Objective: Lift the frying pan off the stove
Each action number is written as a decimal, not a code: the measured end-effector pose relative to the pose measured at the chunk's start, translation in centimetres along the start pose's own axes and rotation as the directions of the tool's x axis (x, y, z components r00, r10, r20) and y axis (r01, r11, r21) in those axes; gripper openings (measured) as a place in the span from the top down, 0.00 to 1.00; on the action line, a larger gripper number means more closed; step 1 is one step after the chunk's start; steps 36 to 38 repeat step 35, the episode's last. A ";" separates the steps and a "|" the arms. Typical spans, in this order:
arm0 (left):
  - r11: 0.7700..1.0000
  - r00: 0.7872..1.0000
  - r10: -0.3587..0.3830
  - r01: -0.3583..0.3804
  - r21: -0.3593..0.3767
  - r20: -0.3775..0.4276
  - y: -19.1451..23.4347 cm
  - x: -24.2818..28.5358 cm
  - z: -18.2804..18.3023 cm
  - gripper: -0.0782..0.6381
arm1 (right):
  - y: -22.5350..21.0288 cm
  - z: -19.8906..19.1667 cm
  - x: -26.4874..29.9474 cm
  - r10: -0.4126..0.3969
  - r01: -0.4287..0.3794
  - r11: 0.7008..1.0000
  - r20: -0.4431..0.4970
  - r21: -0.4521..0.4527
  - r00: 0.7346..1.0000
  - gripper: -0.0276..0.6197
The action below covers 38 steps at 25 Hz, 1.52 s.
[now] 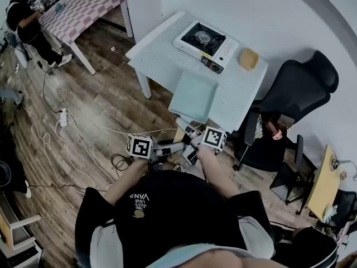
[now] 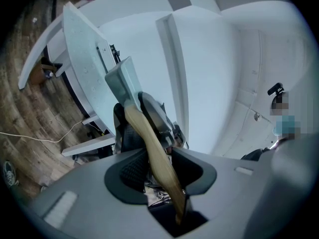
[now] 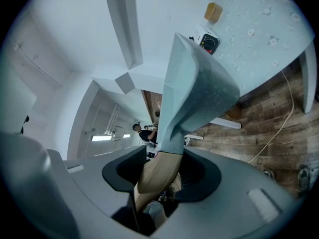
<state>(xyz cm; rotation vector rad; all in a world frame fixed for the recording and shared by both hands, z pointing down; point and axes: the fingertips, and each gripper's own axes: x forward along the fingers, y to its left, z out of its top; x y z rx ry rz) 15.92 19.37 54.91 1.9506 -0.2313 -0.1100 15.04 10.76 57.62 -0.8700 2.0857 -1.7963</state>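
The frying pan is pale teal and square, with a wooden handle. It hangs in the air over the near edge of the white table, away from the gas stove, whose burner is bare. Both grippers hold the handle close to my body. In the head view the left gripper and the right gripper sit side by side below the pan. In the left gripper view the handle runs between the shut left gripper. In the right gripper view the pan rises from the right gripper, which is shut on the handle.
An orange pad lies on the table beside the stove. A black office chair stands to the right. Cables and a power strip lie on the wooden floor at left. A person sits at a checkered table far left.
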 end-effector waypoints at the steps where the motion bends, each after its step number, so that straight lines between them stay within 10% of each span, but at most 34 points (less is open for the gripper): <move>1: 1.000 1.000 0.006 -0.006 -0.002 0.001 -0.1 0.0 -0.4 0.69 | 0.0 -0.2 -0.1 0.013 -0.013 1.000 -0.005 -0.001 1.000 0.67; 18: 0.999 0.999 0.040 -0.039 -0.035 0.033 -0.1 0.1 -3.8 0.69 | -0.4 -2.9 -1.0 0.111 -0.110 0.994 -0.049 0.011 0.993 0.67; 27: 0.999 0.998 0.043 -0.041 -0.033 0.043 -0.1 0.1 -3.8 0.69 | -1.2 -3.2 -1.4 0.021 -0.020 1.000 -0.068 0.011 0.997 0.67; 38: 0.999 0.998 0.044 -0.043 -0.029 0.040 0.0 0.0 -3.6 0.69 | -0.1 -2.9 -0.4 0.156 -0.156 0.988 -0.050 0.008 0.986 0.67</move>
